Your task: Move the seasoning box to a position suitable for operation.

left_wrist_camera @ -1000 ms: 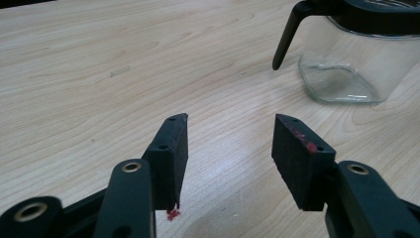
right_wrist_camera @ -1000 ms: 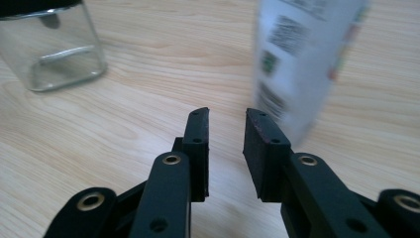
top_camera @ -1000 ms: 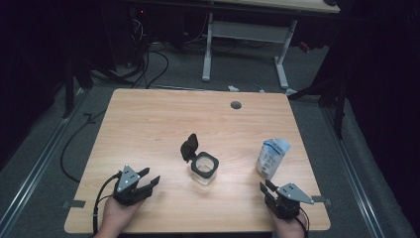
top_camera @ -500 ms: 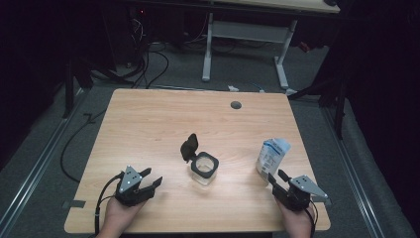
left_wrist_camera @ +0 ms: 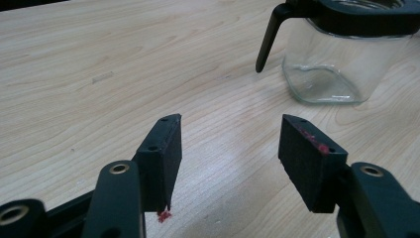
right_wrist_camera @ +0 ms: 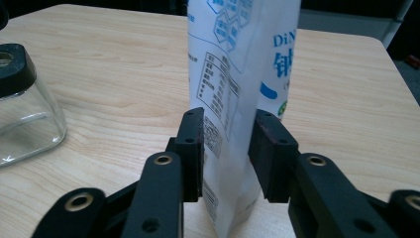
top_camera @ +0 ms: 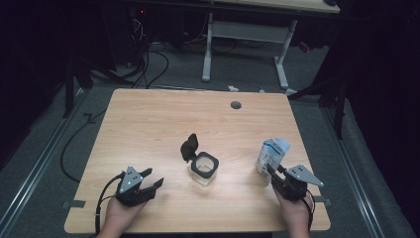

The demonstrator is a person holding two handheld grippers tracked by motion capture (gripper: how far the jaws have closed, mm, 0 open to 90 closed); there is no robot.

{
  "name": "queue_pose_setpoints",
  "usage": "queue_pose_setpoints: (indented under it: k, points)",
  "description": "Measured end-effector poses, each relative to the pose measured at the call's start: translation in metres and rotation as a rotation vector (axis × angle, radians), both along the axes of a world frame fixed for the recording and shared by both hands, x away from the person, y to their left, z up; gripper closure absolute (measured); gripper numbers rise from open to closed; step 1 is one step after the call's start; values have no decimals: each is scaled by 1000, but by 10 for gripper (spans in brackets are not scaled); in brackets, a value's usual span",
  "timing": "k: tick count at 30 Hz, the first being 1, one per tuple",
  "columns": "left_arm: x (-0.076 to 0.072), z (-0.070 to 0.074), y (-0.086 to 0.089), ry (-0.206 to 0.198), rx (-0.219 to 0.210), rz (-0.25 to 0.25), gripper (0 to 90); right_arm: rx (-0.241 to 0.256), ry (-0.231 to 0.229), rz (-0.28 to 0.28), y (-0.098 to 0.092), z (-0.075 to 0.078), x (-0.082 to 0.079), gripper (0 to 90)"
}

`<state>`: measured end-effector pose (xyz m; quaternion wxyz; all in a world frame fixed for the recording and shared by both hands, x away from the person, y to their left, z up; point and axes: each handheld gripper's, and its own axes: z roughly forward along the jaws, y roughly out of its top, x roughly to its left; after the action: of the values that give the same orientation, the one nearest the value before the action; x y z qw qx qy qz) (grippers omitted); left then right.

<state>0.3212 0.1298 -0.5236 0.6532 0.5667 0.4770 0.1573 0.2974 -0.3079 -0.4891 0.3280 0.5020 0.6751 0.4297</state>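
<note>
While upright on the table (top_camera: 148, 124), white pouch (right_wrist_camera: 237, 99) between right hand-held gripper (right_wrist_camera: 225, 153) jaws, pinched.

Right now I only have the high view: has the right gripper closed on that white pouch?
Observer: The right gripper has a jaw on each side of the white pouch, pads against it.
Operator: Is the pouch upright?
Observer: Yes, it stands on the table, printed label facing the camera.
Operator: And the left gripper?
Observer: The left gripper is open with nothing between its jaws, pointing toward the glass jar.
</note>
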Motion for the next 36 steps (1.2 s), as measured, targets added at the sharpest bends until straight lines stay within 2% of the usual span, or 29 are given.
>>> queue_pose_setpoints:
  k: [5, 8, 11, 15, 17, 22, 25, 27, 29, 32, 35, 36]
  points:
    - [-2, 1, 1, -6, -1, 0, 426, 9, -11, -11, 0, -8, 3, 730]
    - [-3, 2, 2, -13, -8, 1, 427, 41, -34, -12, -2, -13, 2, 743]
    - [-3, 1, 1, -19, 5, -5, 427, 17, -61, -1, -2, -16, 0, 818]
    - [-2, 0, 2, -8, -6, -3, 427, 24, -68, -2, -1, -17, -1, 882]
    - [-3, 0, 2, -11, 3, -6, 426, 19, -74, 2, 0, -17, -2, 890]
    - [-4, 0, 0, -10, 0, -12, 426, 10, -73, 0, 1, -17, -2, 892]
    - [-4, 0, -2, -14, 2, -18, 426, 45, -69, -3, 0, -18, -1, 878]
    - [-4, -1, -2, -12, 5, -19, 426, 62, -61, -17, 0, -19, 0, 772]
    - [-4, -1, -2, -13, 9, -19, 426, 70, -62, -18, 1, -21, 1, 775]
    - [-4, -1, -2, -12, 4, -18, 426, 48, -77, -8, 2, -21, 0, 856]
    - [-4, 0, -1, -9, -1, -16, 426, 24, -63, -5, 4, -18, 1, 886]
    - [-4, 0, -1, -8, -3, -16, 426, 2, -59, -3, 6, -17, 2, 890]
